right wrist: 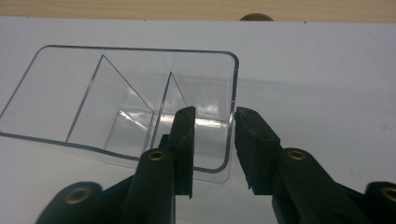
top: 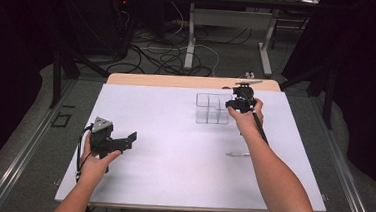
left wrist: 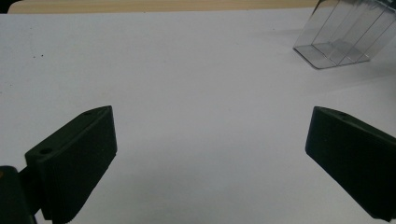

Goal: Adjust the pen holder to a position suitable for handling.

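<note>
A white table (top: pixel 173 150) stands in a dark room with cables on the floor behind it. In the high view, the right gripper (top: pixel 240 102) sits at the right end of a clear tray (top: pixel 212 108) near the far edge; a pen (top: pixel 237 154) lies nearer; the left gripper (top: pixel 123 141) rests idle.

Left gripper view: jaws wide apart over bare table, tray (left wrist: pixel 343 37) well off.

Right gripper view: jaws straddle the tray's (right wrist: pixel 116 107) end wall, 1 inside, 1 outside, a gap remaining. The step looks like gripping the wall; next, the jaws should close fully before lifting.
</note>
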Available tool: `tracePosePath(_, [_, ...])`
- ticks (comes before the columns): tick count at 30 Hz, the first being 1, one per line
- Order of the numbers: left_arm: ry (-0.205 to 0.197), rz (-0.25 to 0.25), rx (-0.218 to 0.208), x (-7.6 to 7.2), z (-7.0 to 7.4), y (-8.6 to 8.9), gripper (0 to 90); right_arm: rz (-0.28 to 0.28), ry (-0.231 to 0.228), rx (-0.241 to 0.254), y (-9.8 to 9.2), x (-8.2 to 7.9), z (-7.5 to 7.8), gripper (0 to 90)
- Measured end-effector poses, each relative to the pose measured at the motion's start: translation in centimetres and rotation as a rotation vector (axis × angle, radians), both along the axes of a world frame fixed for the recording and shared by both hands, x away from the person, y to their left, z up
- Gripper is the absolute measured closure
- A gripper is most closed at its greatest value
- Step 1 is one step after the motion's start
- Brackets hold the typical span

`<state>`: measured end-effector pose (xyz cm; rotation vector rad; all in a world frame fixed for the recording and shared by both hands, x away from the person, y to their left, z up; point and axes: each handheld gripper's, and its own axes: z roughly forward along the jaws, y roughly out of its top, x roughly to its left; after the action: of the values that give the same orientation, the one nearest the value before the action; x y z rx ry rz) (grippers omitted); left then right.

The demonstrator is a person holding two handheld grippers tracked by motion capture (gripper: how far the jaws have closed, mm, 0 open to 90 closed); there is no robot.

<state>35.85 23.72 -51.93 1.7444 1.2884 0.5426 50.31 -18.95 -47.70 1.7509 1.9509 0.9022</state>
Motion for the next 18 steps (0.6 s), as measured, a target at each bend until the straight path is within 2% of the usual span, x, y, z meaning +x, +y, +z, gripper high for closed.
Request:
tracePosePath(6, [0.002,-0.001,0.001,0.01,-0.03,0.00,2.3,-0.026,0.023,-0.011,0.29,0.30,-0.39,76.0])
tracePosePath(11, [0.007,0.000,0.001,0.02,-0.05,-0.02,2.3,-0.044,0.024,-0.015,0.22,0.43,-0.43,80.1])
tracePosePath(12, [0.009,0.000,0.000,0.03,-0.07,-0.04,2.3,-0.062,0.030,-0.029,0.16,0.48,-0.50,84.3])
tracePosePath(13, [0.009,0.001,0.000,0.05,-0.10,-0.06,2.3,-0.066,0.034,-0.017,0.16,0.49,-0.52,85.7])
tracePosePath(18, [0.012,0.001,0.003,0.09,-0.15,-0.02,2.3,-0.081,0.035,-0.033,0.43,0.43,-0.45,86.7])
